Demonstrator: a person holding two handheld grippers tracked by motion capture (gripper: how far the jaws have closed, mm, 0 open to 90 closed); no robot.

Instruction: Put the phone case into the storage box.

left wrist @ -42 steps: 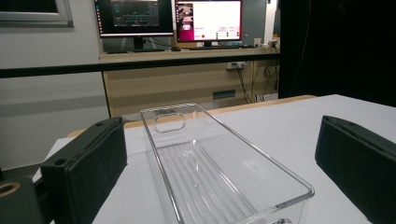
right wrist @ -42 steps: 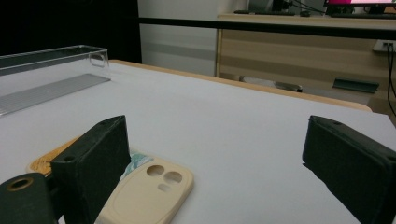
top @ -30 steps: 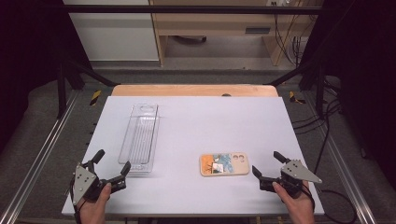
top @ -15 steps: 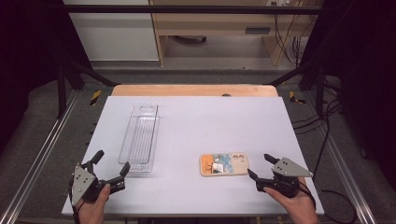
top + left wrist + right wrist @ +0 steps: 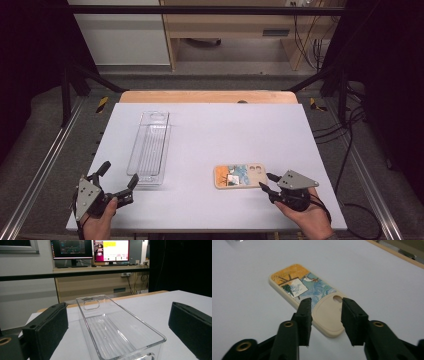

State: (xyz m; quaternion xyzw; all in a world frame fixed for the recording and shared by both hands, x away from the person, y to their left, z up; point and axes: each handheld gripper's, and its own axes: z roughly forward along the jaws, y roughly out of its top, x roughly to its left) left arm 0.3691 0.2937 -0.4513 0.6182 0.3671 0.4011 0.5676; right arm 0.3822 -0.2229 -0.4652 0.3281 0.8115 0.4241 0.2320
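Note:
A phone case (image 5: 239, 176) with a painted orange and blue picture lies flat on the white table (image 5: 225, 125), front right. My right gripper (image 5: 266, 181) is at its right end, open. In the right gripper view the case (image 5: 299, 287) lies ahead, and the gripper (image 5: 327, 308) holds its narrowly parted jaws just over the cream camera end, nothing clamped. A clear plastic bin (image 5: 150, 147) stands empty at the left. My left gripper (image 5: 119, 172) is wide open just before the bin's near end. In the left gripper view the bin (image 5: 117, 335) runs away between the jaws of the gripper (image 5: 117, 306).
A wooden strip (image 5: 207, 96) edges the table's far side. Black frame bars and cables (image 5: 350, 130) run along both sides. Monitors (image 5: 90, 250) on a desk stand far behind the table.
My right gripper has moved left up to the phone case's end and its jaws have narrowed. The left gripper, the bin and the case have stayed put.

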